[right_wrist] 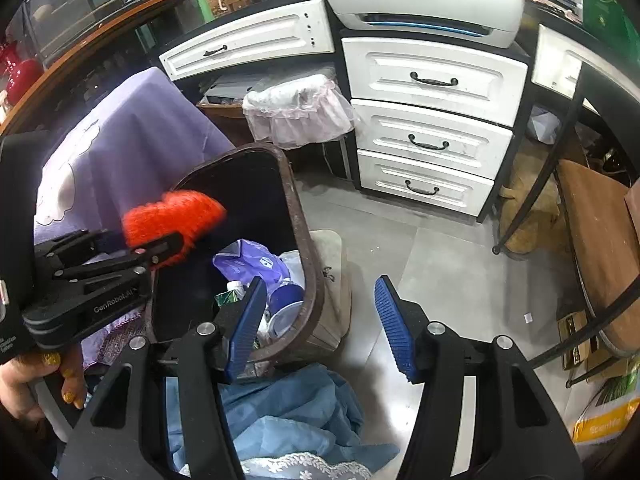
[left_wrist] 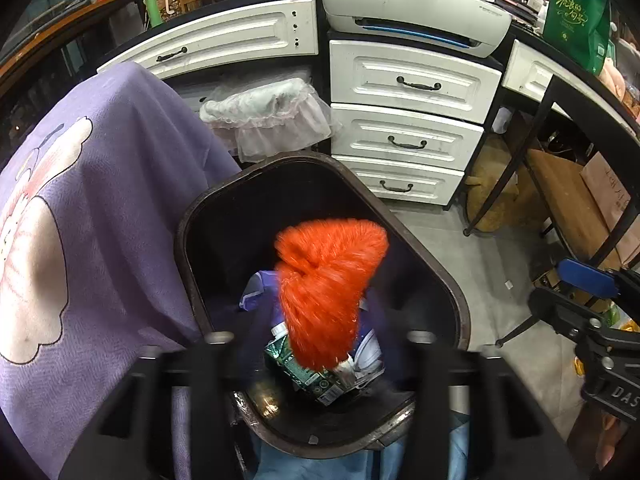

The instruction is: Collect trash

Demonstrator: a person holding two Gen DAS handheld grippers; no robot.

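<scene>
right gripper (right_wrist: 320,328) jaws apart, holding nothing, hanging over the bin's near rim and the floor. left gripper (right_wrist: 160,254) sits above the bin (right_wrist: 308,264); its tips are hidden by the orange fluffy thing (left_wrist: 328,288), so can't tell if it's clamped or let go. the fluffy thing is blurred over the bin mouth, above a green carton (left_wrist: 296,368) and purple wrapper (right_wrist: 248,260) inside. risk: it's light and bulky, could catch the rim or a finger and land on the blue cloth (right_wrist: 288,412) or purple cloth (left_wrist: 100,200) beside the bin.
</scene>
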